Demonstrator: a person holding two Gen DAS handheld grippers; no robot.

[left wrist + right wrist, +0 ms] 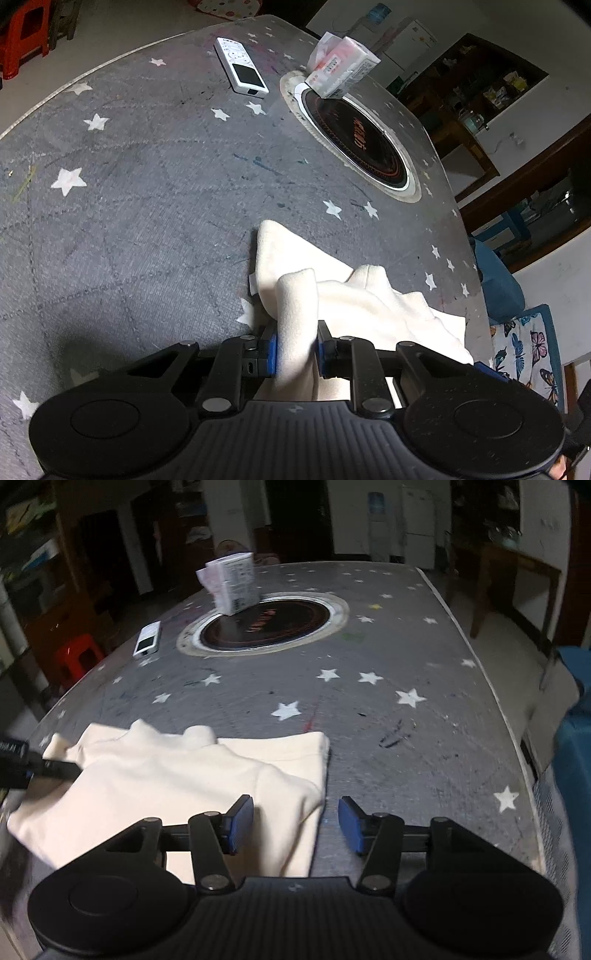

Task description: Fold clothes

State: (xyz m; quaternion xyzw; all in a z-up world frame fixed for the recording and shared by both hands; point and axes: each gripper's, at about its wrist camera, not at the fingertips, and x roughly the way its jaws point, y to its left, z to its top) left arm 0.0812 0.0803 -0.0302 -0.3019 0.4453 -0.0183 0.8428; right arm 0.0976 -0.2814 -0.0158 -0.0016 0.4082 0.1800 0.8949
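A cream garment lies bunched near the front of the grey star-patterned table. My left gripper is shut on a raised fold of it, the cloth pinched between the blue pads. In the right wrist view the same cream garment lies folded over at the lower left. My right gripper stands open above the garment's right edge; cloth lies under the gap but the pads do not press it. The left gripper's black finger shows at the far left, on the garment.
A round black hotplate is set into the table's middle, with a tissue pack at its rim. A white remote lies beside it. A red stool stands off the table's left. A blue seat is at the right.
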